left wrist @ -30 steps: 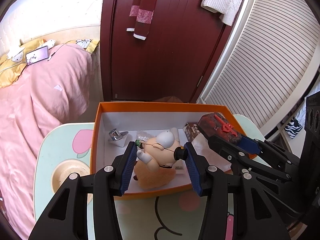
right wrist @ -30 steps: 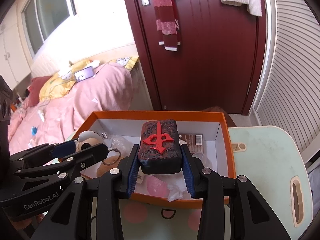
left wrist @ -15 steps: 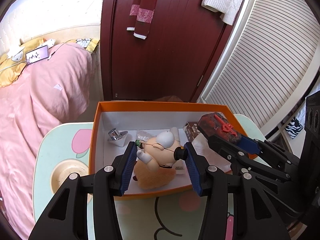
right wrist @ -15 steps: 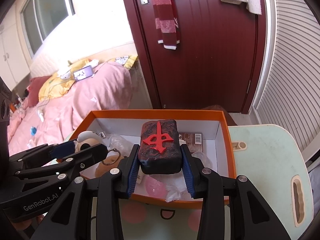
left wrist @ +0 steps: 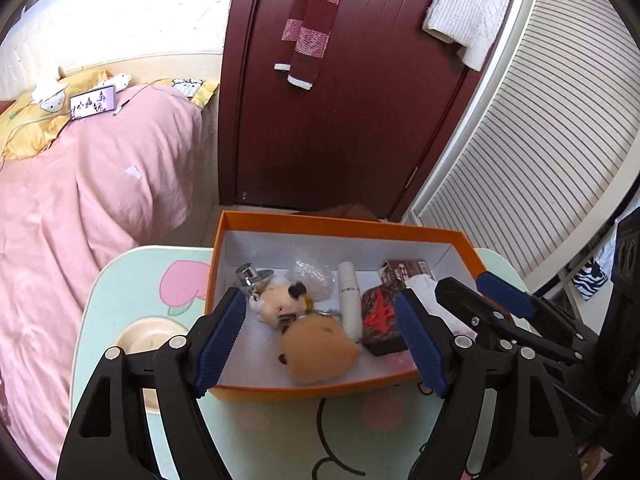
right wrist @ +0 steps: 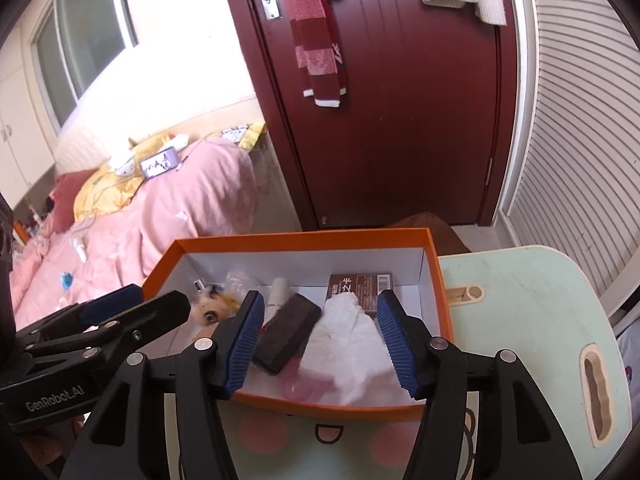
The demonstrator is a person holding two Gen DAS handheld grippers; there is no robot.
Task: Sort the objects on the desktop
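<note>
Left gripper (left wrist: 320, 344) and right gripper (right wrist: 320, 344): jaws opening, nothing between the pads. Plush toy (left wrist: 318, 354) and dark block (left wrist: 380, 326) lie in the orange box (left wrist: 340, 222). You'd likely find the plush soft and light; pinch its body. The block looks stiff; take its long sides.

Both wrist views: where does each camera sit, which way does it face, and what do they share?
Left wrist: on the left gripper, looking down into the orange box; the right gripper enters at right.
Right wrist: on the right gripper, above the same box; the left gripper enters at left.
Shared: box, dark block, plush toy, both grippers' jaws opening, empty.
</note>
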